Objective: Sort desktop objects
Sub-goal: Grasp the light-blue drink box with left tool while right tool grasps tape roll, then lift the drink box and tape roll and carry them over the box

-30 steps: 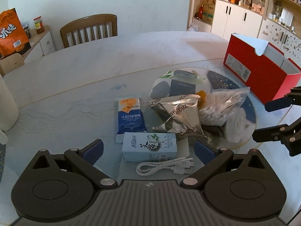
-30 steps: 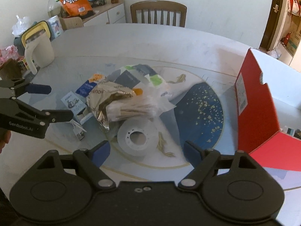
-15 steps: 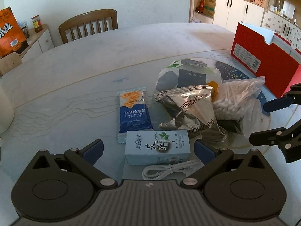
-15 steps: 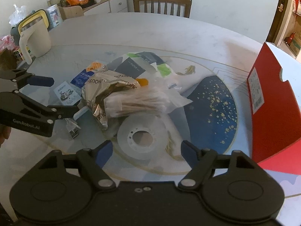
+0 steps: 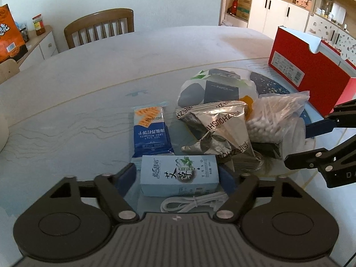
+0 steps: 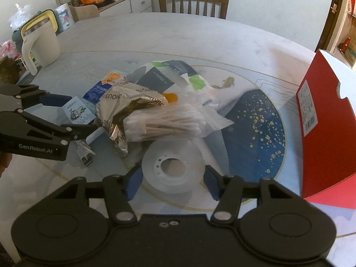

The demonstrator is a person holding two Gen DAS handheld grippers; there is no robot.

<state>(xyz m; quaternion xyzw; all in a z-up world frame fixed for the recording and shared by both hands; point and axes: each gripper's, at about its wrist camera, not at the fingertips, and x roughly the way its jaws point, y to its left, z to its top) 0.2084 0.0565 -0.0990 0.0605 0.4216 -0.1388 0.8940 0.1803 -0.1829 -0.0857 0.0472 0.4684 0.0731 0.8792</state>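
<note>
A light blue carton [image 5: 179, 174] lies between the fingers of my left gripper [image 5: 179, 178], whose jaws are closing, the pads just short of its ends. A white cable [image 5: 193, 202] lies right under it. My right gripper [image 6: 172, 183] straddles a clear tape roll [image 6: 172, 166] lying flat; its jaws are closing too, pads near the roll's sides. Behind lie a blue cracker packet [image 5: 151, 131], a silver foil bag [image 5: 222, 131], a bag of cotton swabs [image 5: 273, 115] and a tissue pack [image 5: 218, 86].
An open red box [image 5: 304, 75] stands at the table's right side. A cream jug [image 6: 42, 46] stands at the far left, with a wooden chair [image 6: 193, 2] behind the table. A glass turntable [image 6: 255, 133] carries the pile.
Both grippers' fingers have drawn inward, the left around the blue carton and the right around the tape roll. The right gripper has come slightly closer to the roll.
</note>
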